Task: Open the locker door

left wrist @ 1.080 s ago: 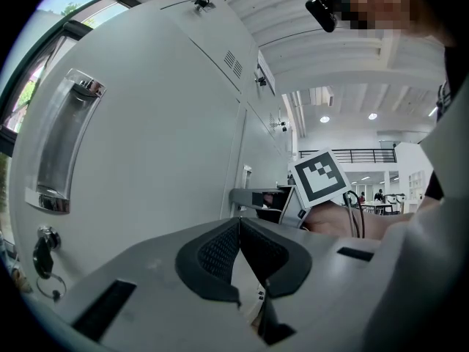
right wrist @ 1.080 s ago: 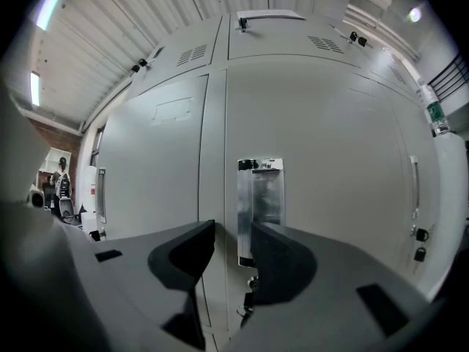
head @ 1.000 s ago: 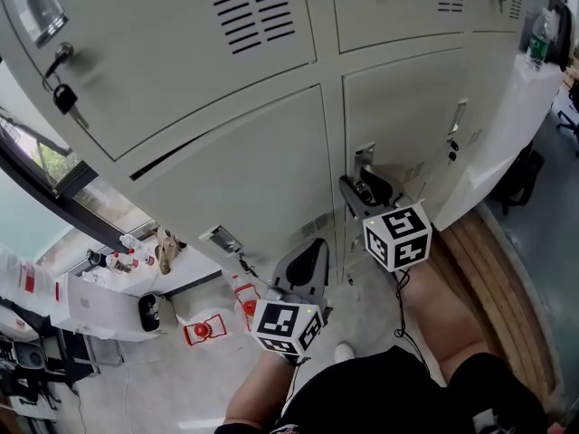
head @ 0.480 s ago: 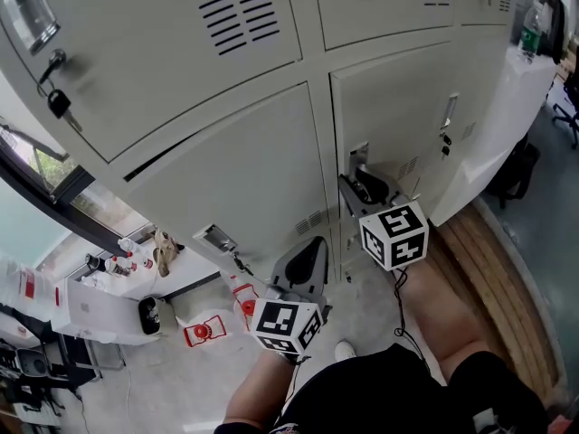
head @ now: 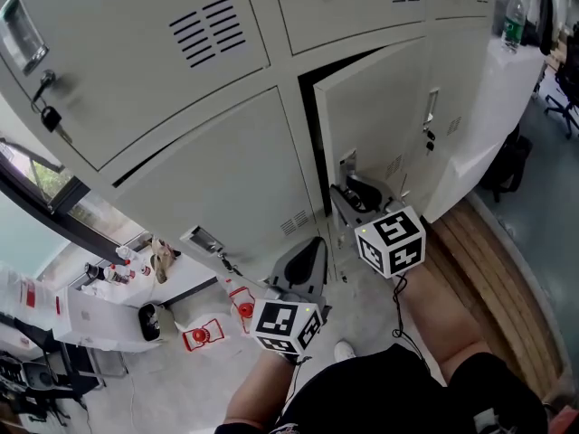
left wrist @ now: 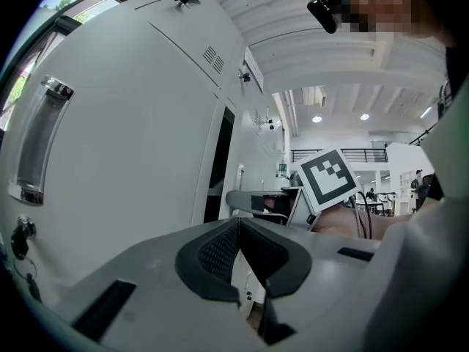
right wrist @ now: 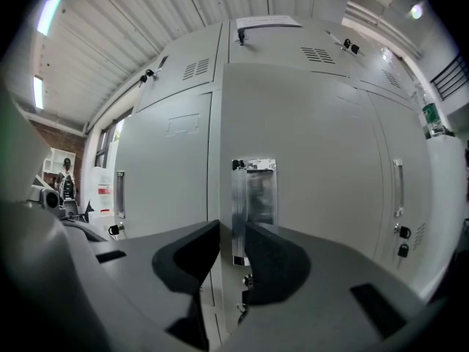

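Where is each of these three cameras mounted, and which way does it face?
Head view: on the person's head, looking steeply down the lockers; shows left gripper, right gripper and forearms.
Left gripper view: on the left gripper, looking along its shut jaws across the locker fronts; shows the right gripper's marker cube.
Right gripper view: on the right gripper, facing the door handle, which its jaws have just closed on.
Shared: head and left gripper views both show the dark gap beside the ajar door.

Left gripper [head: 306, 257] and right gripper [head: 355, 193]: grey bodies, black jaw pads, white cubes [head: 391, 240] with black square markers. Thin black cable [head: 398, 307]. Black shorts [head: 362, 396], white shoe [head: 344, 353].
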The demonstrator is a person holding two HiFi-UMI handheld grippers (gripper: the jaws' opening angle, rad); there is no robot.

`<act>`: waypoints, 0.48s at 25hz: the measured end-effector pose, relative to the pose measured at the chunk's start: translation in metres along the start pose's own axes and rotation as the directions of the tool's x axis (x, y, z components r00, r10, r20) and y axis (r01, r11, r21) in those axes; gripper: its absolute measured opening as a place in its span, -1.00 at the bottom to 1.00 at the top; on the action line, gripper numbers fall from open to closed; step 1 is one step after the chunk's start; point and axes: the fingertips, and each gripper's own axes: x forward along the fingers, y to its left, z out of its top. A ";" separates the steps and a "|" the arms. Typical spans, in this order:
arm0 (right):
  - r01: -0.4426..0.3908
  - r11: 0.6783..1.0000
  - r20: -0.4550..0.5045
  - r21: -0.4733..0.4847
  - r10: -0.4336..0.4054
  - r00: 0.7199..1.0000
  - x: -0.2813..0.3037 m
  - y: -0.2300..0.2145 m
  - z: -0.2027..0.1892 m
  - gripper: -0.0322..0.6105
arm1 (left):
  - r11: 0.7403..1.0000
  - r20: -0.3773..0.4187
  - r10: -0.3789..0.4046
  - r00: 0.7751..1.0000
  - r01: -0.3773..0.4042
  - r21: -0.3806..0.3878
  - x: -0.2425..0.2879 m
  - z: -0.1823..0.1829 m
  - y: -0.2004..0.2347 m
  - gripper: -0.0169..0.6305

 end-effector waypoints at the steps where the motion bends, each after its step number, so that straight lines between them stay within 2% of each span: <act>1: -0.006 1.000 0.001 -0.001 0.006 1.000 -0.004 0.000 0.000 -0.40 | 1.000 0.000 -0.004 1.000 0.004 0.000 0.001 0.000 -0.003 -0.90; 12: -0.126 0.992 0.026 -0.024 0.127 0.992 -0.056 -0.006 -0.008 -0.39 | 0.999 0.003 -0.039 0.999 0.039 -0.010 0.012 -0.004 -0.048 -0.90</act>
